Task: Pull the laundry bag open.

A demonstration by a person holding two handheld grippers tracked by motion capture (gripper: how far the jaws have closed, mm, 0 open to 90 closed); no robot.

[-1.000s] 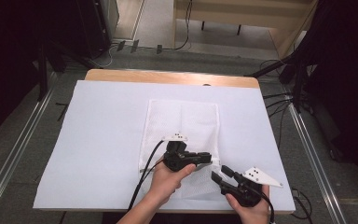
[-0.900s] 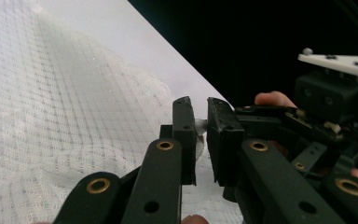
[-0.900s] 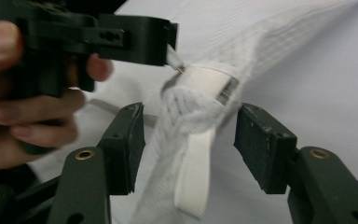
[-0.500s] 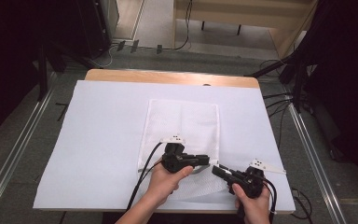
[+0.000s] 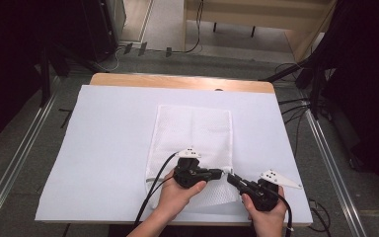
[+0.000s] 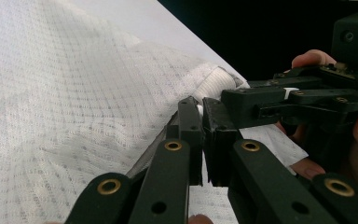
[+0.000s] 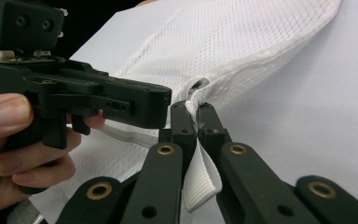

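Observation:
A white mesh bag (image 5: pixel 193 131) lies flat on the white sheet, its near right corner lifted. My left gripper (image 5: pixel 221 174) points right over that corner and is shut on a fold of the mesh (image 6: pixel 51 93), jaws pressed together (image 6: pixel 201 140). My right gripper (image 5: pixel 230 178) points left and meets it tip to tip. It is shut on the bag's bunched hem (image 7: pixel 196 120), and a white woven band (image 7: pixel 200 182) hangs down between its jaws. In the right gripper view the left gripper (image 7: pixel 98 98) sits just beside the pinch, held by a hand.
A white sheet (image 5: pixel 103 148) covers most of the table, and a wooden strip (image 5: pixel 177 81) shows along the far edge. Metal rails (image 5: pixel 19 158) run down both sides on the floor. Cables and dark stands (image 5: pixel 306 79) lie beyond the right side.
My right gripper has moved left and forward until its tips meet the left gripper at the bag's corner. The left gripper has stayed nearly in place.

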